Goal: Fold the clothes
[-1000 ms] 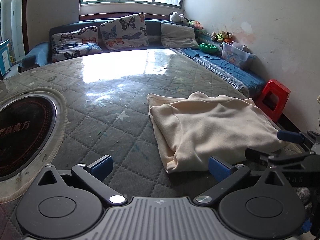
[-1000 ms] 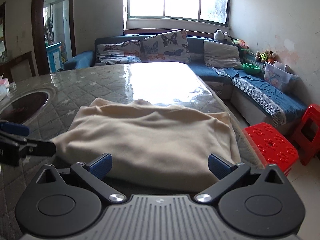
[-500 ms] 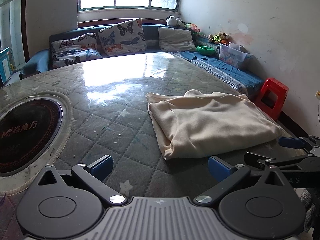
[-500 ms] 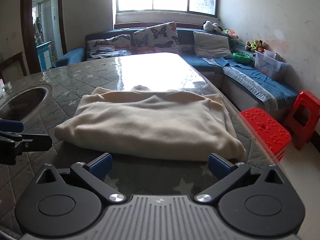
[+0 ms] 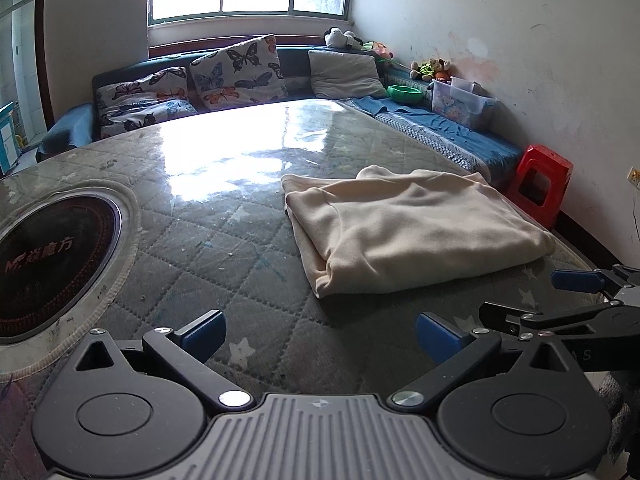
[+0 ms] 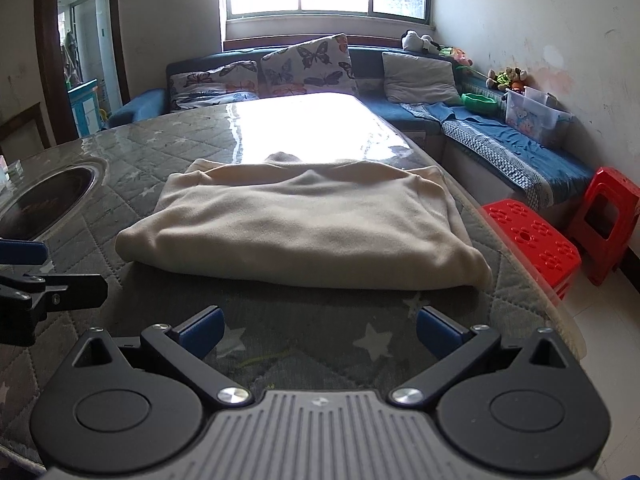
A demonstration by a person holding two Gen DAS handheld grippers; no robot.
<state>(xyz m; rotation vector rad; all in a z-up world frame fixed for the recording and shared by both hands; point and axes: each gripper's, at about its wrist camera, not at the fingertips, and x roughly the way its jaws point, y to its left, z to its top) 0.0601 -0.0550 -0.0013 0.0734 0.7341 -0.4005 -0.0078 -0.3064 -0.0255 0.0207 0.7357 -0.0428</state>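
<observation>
A cream garment (image 5: pixel 412 228) lies folded into a flat rectangle on the quilted table top (image 5: pixel 224 240), near the table's right edge. It fills the middle of the right wrist view (image 6: pixel 304 224). My left gripper (image 5: pixel 320 332) is open and empty, a little short of the garment's near left corner. My right gripper (image 6: pixel 318 330) is open and empty, short of the garment's near folded edge. Each gripper shows in the other's view, the right one (image 5: pixel 560 304) at the side and the left one (image 6: pixel 36 276) at the side. Neither touches the cloth.
A round black cooktop (image 5: pixel 48 256) is set into the table at the left. Red plastic stools (image 6: pixel 536 244) stand beside the table's right edge. A blue sofa with butterfly cushions (image 5: pixel 236 72) and a plastic box (image 5: pixel 460 104) runs along the far and right walls.
Both grippers have drawn back from the folded garment and risen slightly. The garment lies still and looks farther away in both views.
</observation>
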